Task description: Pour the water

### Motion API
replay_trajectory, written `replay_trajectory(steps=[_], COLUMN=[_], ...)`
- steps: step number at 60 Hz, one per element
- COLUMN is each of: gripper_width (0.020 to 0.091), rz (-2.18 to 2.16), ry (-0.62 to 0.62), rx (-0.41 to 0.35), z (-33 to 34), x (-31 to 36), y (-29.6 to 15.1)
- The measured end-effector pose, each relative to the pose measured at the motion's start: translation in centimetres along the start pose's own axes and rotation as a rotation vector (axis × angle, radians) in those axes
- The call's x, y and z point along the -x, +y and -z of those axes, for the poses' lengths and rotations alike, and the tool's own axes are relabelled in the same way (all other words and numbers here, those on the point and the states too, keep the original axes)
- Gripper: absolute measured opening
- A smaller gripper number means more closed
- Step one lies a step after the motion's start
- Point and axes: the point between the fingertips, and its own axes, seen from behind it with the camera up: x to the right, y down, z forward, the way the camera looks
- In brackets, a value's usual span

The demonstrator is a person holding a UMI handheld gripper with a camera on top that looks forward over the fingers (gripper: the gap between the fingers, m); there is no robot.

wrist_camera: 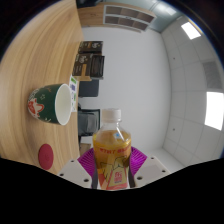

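Holding a small clear plastic bottle (112,155) with a white cap, amber liquid and a pink and orange label, the gripper (112,170) looks closed snug on it: both fingers with their magenta pads (88,160) sit right against the label on either side, no gap I can spot. So the jaws are only as far apart as the bottle is wide, and that's all they've got hold of.

View is rolled way over, so the light wooden table (40,50) runs up one side instead of lying flat. On it is a green ceramic mug (53,102) with a pale inside and a reddish pattern on the wall, mouth facing toward the bottle side. It's near the bottle but apart from it, off beyond the fingers. A small round red thing (45,153) sits on the table near the mug, can't tell what it is.

My read: we're in the carry or tilt stage, bottle gripped and brought toward the mug, pour itself not yet happening as far as I can see, no stream visible. Also the cap looks on, which would be a problem for pouring.

Next move, I reckon, needs the bottle's neck lined up right over the mug's opening before tipping further, slowly so it doesn't splash past the rim
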Motion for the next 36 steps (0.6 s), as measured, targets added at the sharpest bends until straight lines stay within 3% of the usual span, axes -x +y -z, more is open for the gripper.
replay_trajectory(steps=[11,17,29,36], gripper_width=[0.0423,0.0421,0.0425,0.0423], rz=[0.521,0.629,0.596,0.298], ry=[-0.011,-0.016,-0.035,-0.023], rx=[-0.049,-0.039,-0.03,0.014], z=[-0.9,-0.7,-1.2,-2.1], x=[1.4,1.5,1.9,0.6], y=[-2.3,-2.2,-2.0,-0.4])
